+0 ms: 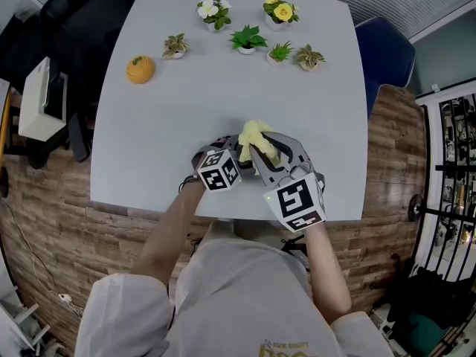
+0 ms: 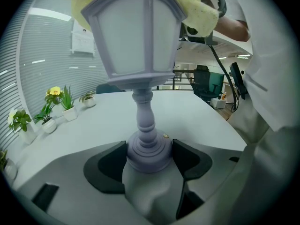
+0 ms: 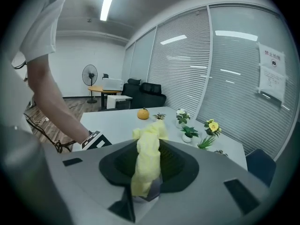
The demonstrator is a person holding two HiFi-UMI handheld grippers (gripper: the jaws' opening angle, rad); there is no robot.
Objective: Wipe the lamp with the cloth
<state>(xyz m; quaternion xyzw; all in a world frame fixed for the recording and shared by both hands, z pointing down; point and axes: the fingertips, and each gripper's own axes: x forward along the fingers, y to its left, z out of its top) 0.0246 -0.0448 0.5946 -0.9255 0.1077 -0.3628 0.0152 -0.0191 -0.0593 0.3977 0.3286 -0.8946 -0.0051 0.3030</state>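
A pale lavender lantern-shaped lamp [image 2: 140,41] stands upright on the white table [image 1: 178,110]. My left gripper [image 2: 149,156] is shut on the lamp's round base, a dark pad on each side. A yellow cloth [image 3: 146,158] is pinched in my right gripper [image 3: 147,165], which is shut on it. In the head view the cloth [image 1: 256,138] lies over the top of the lamp and hides most of it, with the left gripper [image 1: 232,157] and right gripper [image 1: 262,153] close together near the table's front edge. In the left gripper view the cloth [image 2: 199,15] drapes over the lamp's roof.
Several small potted plants [image 1: 248,39] line the table's far side, with an orange pumpkin-like ornament [image 1: 140,69] at the far left. A blue chair [image 1: 387,54] stands by the right corner, dark furniture [image 1: 74,21] at the left. The person's torso is close behind the front edge.
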